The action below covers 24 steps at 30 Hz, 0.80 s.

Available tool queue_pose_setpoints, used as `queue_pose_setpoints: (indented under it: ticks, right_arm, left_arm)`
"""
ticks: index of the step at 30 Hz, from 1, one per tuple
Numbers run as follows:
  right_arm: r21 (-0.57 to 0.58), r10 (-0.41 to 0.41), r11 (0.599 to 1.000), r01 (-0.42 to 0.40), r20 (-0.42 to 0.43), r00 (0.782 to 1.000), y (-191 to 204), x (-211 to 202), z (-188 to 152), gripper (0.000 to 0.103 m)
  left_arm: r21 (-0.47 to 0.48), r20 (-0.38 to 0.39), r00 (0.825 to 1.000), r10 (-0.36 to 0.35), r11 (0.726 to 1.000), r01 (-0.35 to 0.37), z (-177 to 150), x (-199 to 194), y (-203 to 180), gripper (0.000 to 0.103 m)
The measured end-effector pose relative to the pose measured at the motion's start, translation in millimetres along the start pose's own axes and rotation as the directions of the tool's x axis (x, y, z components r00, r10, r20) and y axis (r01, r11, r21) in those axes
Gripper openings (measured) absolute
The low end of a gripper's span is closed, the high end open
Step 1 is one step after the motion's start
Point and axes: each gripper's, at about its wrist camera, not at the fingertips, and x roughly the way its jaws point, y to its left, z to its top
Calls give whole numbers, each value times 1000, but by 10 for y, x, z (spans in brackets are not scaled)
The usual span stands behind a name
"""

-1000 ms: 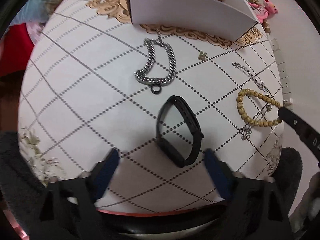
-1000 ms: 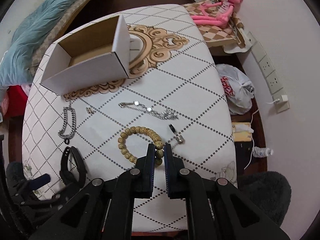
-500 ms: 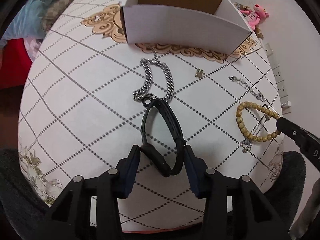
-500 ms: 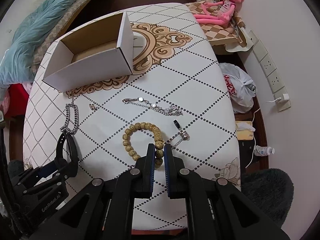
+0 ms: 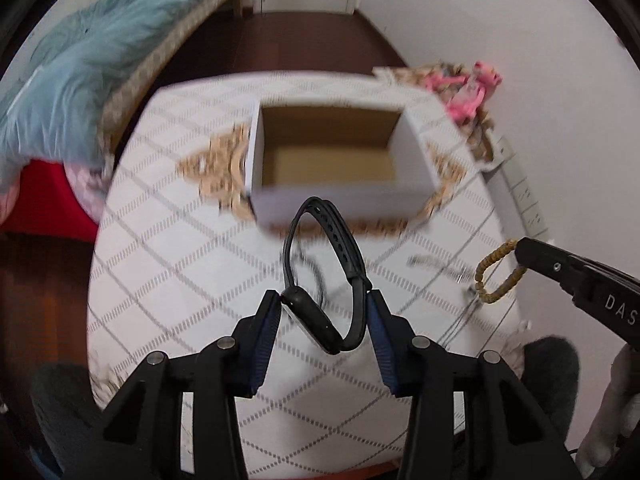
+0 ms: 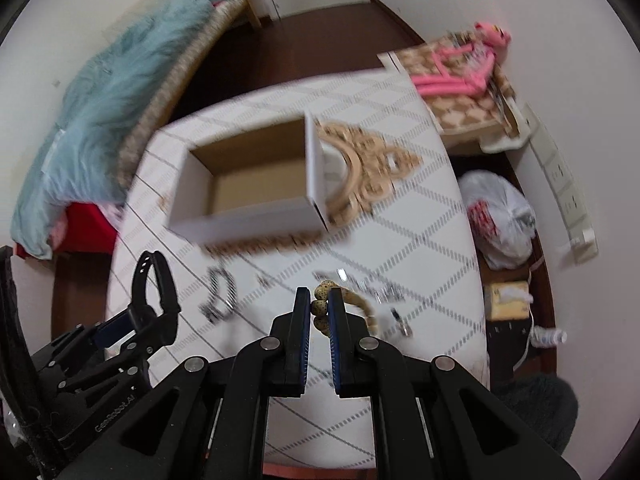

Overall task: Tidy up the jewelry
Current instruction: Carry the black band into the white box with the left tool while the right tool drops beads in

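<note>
I see a table (image 6: 420, 240) with a white cloth, grey diamond lines and a gold ornament. On it stands an open cardboard box (image 6: 248, 216), white outside. Nearer to me lie a thick silver chain (image 6: 220, 294), a thin silver chain (image 6: 376, 290) and one small piece (image 6: 401, 322).

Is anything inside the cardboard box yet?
The cardboard box shows only a bare brown floor and walls in both views, no jewelry. The strip of floor just behind its near white wall is hidden, and the frames are motion-blurred.
</note>
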Motion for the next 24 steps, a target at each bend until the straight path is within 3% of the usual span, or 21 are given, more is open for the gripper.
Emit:
queue_pose_setpoints:
  ticks: [5,10,14,22,24]
  right_arm:
    - [-26,67,998,-65,61,996,135,-217,432,9]
    - [-81,97,992,-92,55,994,326,-91,872,9]
    - [-105,86,991,-86,-3,996,448,240,1143,9]
    - [-101,73,991,-82,-93,993,452,799,1407,9]
    - [-87,111,989,-123,-129,985,442,910,1470,9]
  left_arm:
    - [3,32,999,-31,1000,31,487,-42,47,40]
    - [-15,7,998,-64,998,64,885,144,191,40]
    - [-35,-40,996,-84,996,83,1087,360,269,41]
    - [-126,-170,972,-163,982,142,1347,832,431,47]
    - [-149,-183,969,-164,979,138,1402,859,453,48]
